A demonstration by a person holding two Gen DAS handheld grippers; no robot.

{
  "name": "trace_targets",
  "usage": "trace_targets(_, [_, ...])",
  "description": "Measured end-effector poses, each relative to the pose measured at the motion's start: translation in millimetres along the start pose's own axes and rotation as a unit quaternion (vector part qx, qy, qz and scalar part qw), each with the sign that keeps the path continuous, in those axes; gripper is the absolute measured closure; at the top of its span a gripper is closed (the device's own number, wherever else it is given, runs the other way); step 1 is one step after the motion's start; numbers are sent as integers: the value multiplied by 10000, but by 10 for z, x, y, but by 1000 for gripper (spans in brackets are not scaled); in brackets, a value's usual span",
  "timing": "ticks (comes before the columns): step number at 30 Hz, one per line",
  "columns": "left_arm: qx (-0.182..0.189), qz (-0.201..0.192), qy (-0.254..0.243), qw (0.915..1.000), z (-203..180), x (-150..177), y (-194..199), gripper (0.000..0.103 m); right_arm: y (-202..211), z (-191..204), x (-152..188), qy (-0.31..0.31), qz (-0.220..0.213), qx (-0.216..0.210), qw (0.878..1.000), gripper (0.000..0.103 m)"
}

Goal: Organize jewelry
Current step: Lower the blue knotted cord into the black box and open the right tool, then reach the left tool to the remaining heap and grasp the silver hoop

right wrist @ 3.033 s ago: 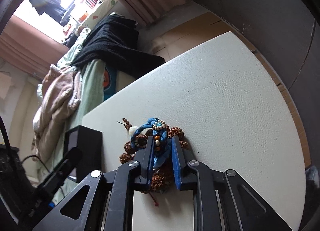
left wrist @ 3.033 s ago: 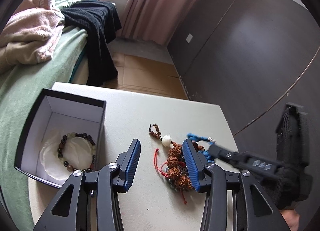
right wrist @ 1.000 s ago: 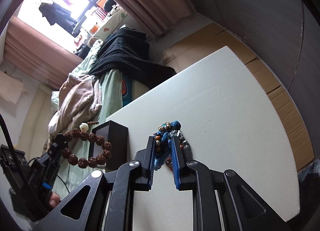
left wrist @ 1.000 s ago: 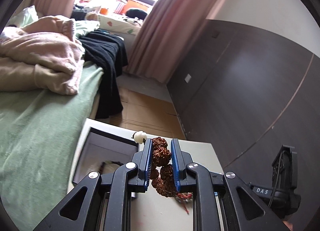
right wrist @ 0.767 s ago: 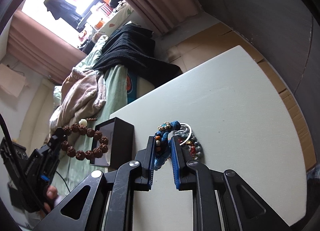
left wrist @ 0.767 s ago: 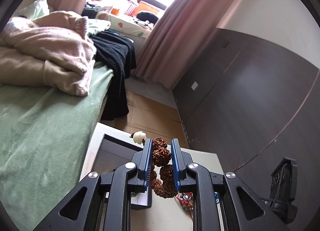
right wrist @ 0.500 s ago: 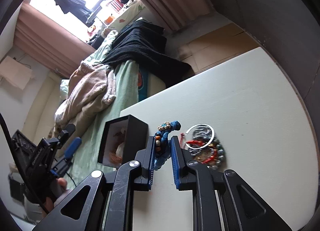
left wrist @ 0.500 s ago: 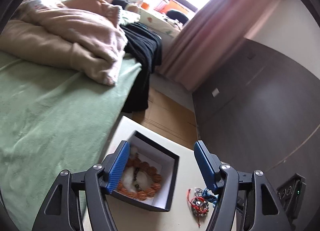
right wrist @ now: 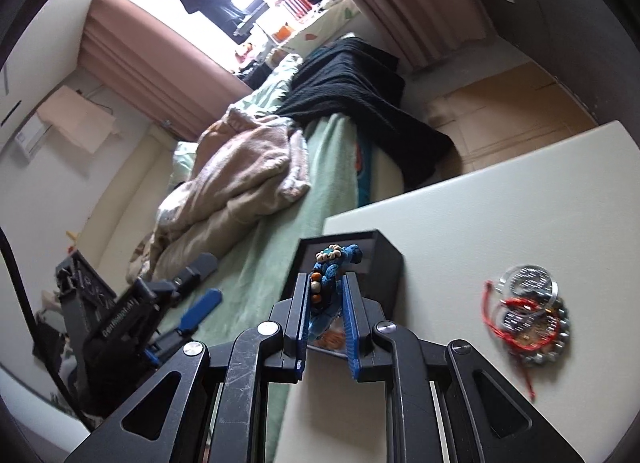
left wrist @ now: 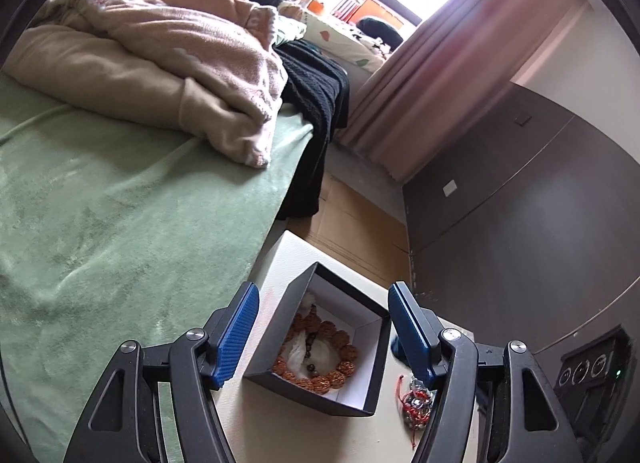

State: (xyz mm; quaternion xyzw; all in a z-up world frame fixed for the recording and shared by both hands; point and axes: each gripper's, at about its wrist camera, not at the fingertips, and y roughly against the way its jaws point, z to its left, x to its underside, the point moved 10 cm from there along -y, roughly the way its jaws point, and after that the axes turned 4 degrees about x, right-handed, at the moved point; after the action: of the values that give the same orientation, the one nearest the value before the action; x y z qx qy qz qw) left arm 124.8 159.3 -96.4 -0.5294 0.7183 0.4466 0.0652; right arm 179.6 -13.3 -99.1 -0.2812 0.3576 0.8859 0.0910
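Observation:
My left gripper (left wrist: 322, 299) is open and hovers over the black jewelry box (left wrist: 372, 343), with nothing between its fingers. Inside the white-lined box lie a brown seed-bead bracelet (left wrist: 320, 381) and a dark bead bracelet (left wrist: 310, 343). My right gripper (right wrist: 326, 279) is shut on a blue knotted bracelet (right wrist: 334, 261), held just in front of the box (right wrist: 386, 263), near its right side. A pile of silver beads and red cord (right wrist: 528, 315) rests on the white table (right wrist: 520, 203) to the right of the box. In the right wrist view the left gripper (right wrist: 202, 287) shows at the left.
A bed with a green cover (left wrist: 100, 203), a pink blanket (left wrist: 180, 63) and a black garment (left wrist: 316, 87) runs along the table's left side. Dark wall panels (left wrist: 520, 223) stand behind the table, with cardboard on the floor (left wrist: 352, 219).
My left gripper has opened and the brown seed-bead bracelet now lies in the box. The right gripper has carried the blue bracelet left, away from the pile and up to the box.

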Motion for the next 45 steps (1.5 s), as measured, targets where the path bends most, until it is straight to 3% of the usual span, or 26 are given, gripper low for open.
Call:
trace_targets(2, [-2, 35, 7, 10000, 6, 10, -6, 35, -46, 94, -38, -65, -88, -227, 9997, 83])
trace_targets(3, [-14, 57, -5, 10000, 7, 19, -9, 35, -93, 140, -39, -81, -53, -348, 9993, 71])
trace_targets(4, [-22, 73, -19, 10000, 9, 23, -14, 35, -144, 153, -14, -106, 67, -355, 9993, 42])
trace_targets(5, [-26, 87, -36, 10000, 6, 28, -19, 35, -194, 120, 25, -173, 209, -235, 9994, 30])
trace_targets(6, [-24, 111, -56, 9999, -3, 42, -20, 35, -200, 76, 42, -239, 206, -141, 9994, 25])
trace_targets(13, [45, 182, -171, 9997, -120, 134, -27, 35, 90, -212, 23, -154, 14, 488, 9987, 25])
trace_targets(24, [136, 377, -645, 9971, -489, 454, -90, 35, 582, -692, 82, -502, -8, 1045, 9933, 25])
trace_targets(35, [214, 693, -1291, 9890, -900, 819, -278, 35, 900, -1085, 115, -989, -35, 1275, 9869, 25])
trace_targets(45, [49, 1120, -2032, 9727, -1215, 1091, -560, 35, 1107, -1337, 32, -1352, 28, 1208, 9834, 25])
